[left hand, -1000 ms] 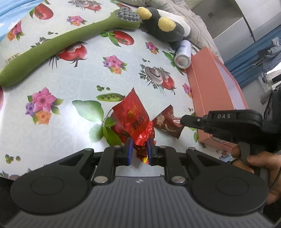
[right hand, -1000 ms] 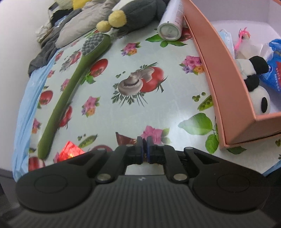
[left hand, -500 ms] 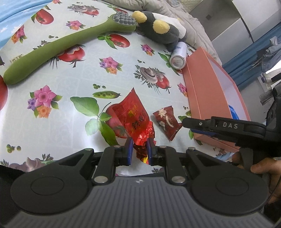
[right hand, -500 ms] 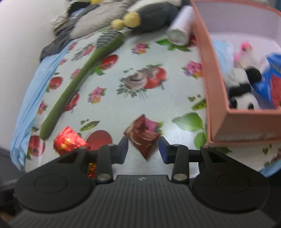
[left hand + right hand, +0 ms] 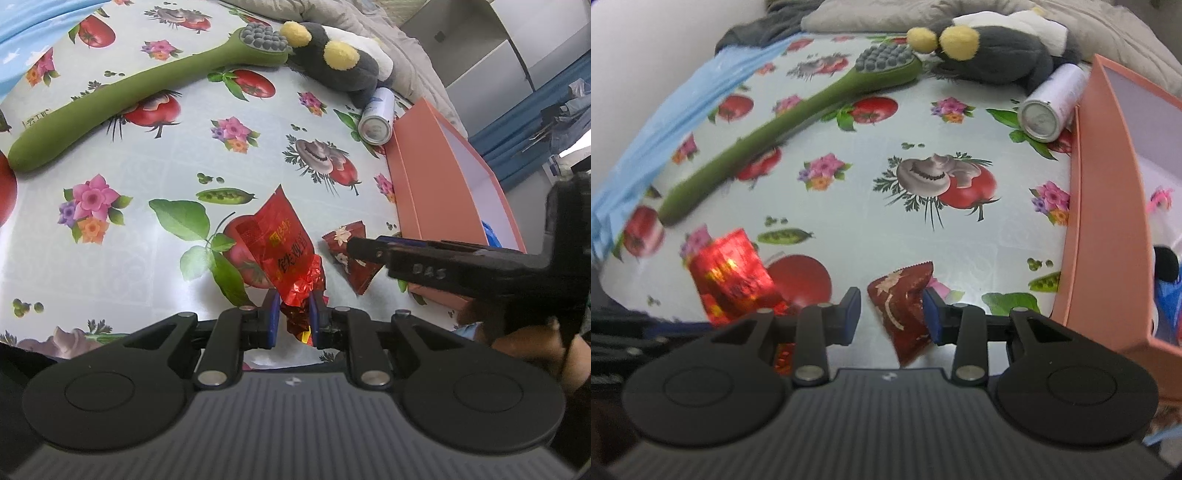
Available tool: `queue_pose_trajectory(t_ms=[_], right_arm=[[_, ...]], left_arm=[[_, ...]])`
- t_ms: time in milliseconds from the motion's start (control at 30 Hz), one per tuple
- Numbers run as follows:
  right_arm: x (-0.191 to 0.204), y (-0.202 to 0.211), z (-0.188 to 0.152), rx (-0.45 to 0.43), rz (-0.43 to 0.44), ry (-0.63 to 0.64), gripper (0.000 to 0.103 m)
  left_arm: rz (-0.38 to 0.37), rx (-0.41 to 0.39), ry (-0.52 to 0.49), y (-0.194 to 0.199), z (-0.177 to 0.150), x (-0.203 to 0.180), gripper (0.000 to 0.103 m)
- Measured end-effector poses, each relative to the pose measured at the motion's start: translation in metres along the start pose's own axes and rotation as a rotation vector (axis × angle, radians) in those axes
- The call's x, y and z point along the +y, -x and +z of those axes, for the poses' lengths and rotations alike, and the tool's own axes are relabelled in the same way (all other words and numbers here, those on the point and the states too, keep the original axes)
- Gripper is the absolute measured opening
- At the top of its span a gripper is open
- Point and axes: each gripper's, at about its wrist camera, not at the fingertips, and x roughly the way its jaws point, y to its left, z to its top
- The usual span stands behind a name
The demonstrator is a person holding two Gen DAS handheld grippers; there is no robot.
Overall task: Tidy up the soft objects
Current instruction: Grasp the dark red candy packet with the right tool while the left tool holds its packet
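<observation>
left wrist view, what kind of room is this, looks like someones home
Probably a home, perhaps a bedroom: a printed tablecloth with tomatoes and flowers, a plush toy against a rumpled grey blanket, and white cabinets with blue curtains behind.

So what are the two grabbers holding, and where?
The left gripper pinches the bright red packet by its crinkled end. The right gripper is open around the dark red packet, not squeezing it.

We read "DAS" embossed on the side of the right gripper (image 5: pixel 354 248); the red foil packet (image 5: pixel 277 251) carries Chinese characters too unclear to read.
</observation>
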Motion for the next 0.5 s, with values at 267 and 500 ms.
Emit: queue_pose_trajectory(t_ms=[267, 500], right_arm=[[0.012, -0.017, -0.007, 0.043, -0.078, 0.142, 0.039], [0.005, -0.014, -0.008, 0.035, -0.087, 0.12, 0.035]], left_arm=[[0.012, -0.007, 0.004, 0.0, 0.0, 0.001, 0.019], [0.028, -0.019, 0.0, 0.002, 0.003, -0.001, 0.02]])
